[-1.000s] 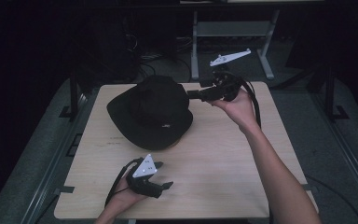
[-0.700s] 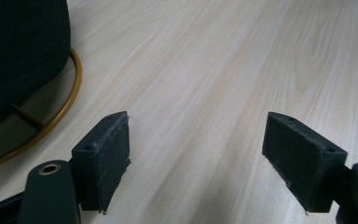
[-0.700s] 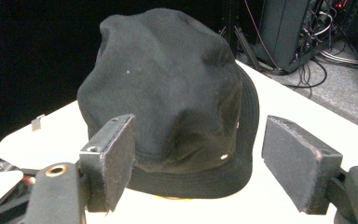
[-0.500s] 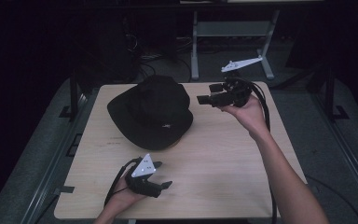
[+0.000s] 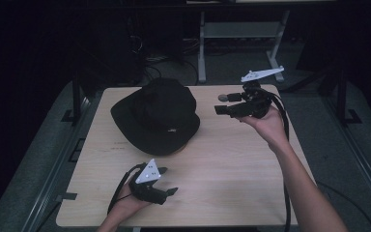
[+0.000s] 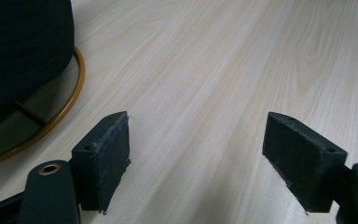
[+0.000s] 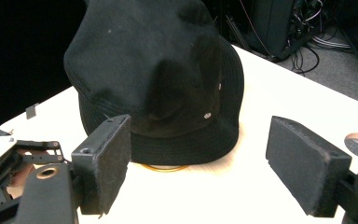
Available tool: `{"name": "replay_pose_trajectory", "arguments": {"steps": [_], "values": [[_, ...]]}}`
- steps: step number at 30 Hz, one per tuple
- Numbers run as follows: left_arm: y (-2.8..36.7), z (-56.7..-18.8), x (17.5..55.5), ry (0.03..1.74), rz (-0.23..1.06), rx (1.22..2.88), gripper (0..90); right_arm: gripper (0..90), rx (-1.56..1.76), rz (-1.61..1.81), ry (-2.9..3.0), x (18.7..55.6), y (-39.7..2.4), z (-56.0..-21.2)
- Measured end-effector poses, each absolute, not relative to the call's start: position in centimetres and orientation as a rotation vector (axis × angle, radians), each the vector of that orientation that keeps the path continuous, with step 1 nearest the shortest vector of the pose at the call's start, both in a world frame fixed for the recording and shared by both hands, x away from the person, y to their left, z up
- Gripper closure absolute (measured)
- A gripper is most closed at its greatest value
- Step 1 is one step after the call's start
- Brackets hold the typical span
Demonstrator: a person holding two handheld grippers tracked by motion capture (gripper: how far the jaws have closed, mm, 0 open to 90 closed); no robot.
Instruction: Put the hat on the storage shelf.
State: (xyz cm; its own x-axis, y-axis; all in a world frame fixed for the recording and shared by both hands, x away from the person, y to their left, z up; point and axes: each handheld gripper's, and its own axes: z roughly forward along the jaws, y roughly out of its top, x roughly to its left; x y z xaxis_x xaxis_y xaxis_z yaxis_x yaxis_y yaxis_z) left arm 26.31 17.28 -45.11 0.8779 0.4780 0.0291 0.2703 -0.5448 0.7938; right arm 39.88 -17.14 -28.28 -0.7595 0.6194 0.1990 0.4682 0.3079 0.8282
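the left gripper (image 5: 166, 181) sits low at the frame's bottom centre-left, jaws spread wide, pointing right. the right gripper (image 5: 221, 104) is raised at upper right, jaws wide apart, pointing left.

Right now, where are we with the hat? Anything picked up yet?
Done: nothing visible; the black hat sits on the table over a gold ring stand. In hand: nothing. The right gripper is open, raised beside the hat and aimed at it, not touching. The left gripper is open, low near the table's front edge. Left: any grasp of the hat, apparently.
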Motion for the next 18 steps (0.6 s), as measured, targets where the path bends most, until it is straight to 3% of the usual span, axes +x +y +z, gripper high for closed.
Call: {"name": "replay_pose_trajectory", "arguments": {"steps": [18], "values": [[17.3, -45.1, 26.3, 0.532, 0.309, 2.180, 22.6, 17.8, 1.073, 1.445, 2.409, 38.5, -19.6, -30.5]]}}
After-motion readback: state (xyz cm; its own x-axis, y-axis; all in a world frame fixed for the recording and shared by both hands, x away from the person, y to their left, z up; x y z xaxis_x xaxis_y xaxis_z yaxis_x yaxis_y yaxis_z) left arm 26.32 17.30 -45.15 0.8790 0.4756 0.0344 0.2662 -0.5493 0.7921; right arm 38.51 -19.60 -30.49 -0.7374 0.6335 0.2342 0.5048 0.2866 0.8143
